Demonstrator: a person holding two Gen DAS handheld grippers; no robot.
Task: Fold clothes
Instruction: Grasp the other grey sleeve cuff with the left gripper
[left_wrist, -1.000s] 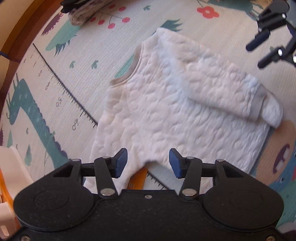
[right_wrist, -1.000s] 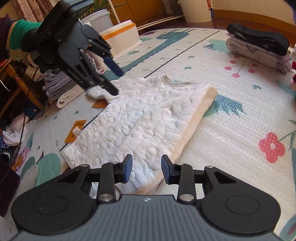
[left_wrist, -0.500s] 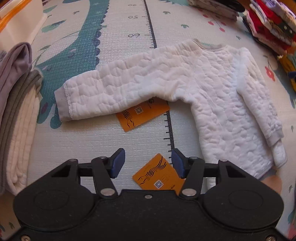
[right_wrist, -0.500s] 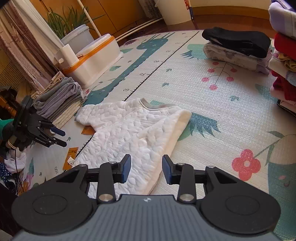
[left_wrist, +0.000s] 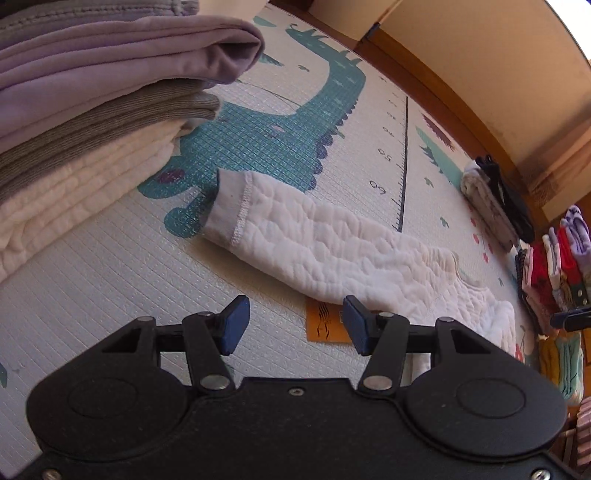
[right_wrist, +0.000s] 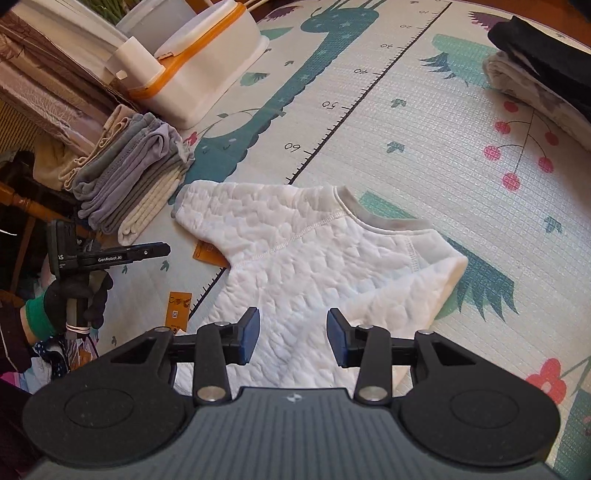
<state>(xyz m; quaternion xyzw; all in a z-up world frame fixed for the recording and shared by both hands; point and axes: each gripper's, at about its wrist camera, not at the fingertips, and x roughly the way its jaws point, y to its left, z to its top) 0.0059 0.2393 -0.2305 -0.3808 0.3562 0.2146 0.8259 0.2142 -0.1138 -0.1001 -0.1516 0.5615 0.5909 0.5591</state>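
The white quilted long-sleeved top (right_wrist: 317, 273) lies flat on the printed foam play mat (right_wrist: 424, 122) on the floor, its grey-trimmed neckline toward the ruler line printed on the mat, one side already folded in so that only one sleeve sticks out. That white quilted sleeve (left_wrist: 325, 243) stretches toward a stack of folded purple, grey and cream clothes (left_wrist: 92, 110), its grey cuff close to the stack but not touching it. The left hand-held gripper (left_wrist: 295, 325) hovers low over the mat just short of the sleeve, blue-padded jaws spread wide with nothing between them; in the right wrist view it shows only side-on at the frame's left edge, held by a dark-gloved hand (right_wrist: 74, 299). The right hand-held gripper (right_wrist: 293, 339) hangs above the lower body of the top, jaws likewise wide and empty. An orange card (left_wrist: 325, 326) lies on the mat partly hidden under the sleeve and behind the left gripper's finger; a second orange card (right_wrist: 178, 308) lies near the hem. The hem itself is hidden behind the right gripper's body. A white bin with an orange lid (right_wrist: 207, 70) stands beyond the stack. A folded pale and black pile (right_wrist: 546, 74) is cut off at the right edge, and coloured garments at the left view's right edge are too distorted to make out.
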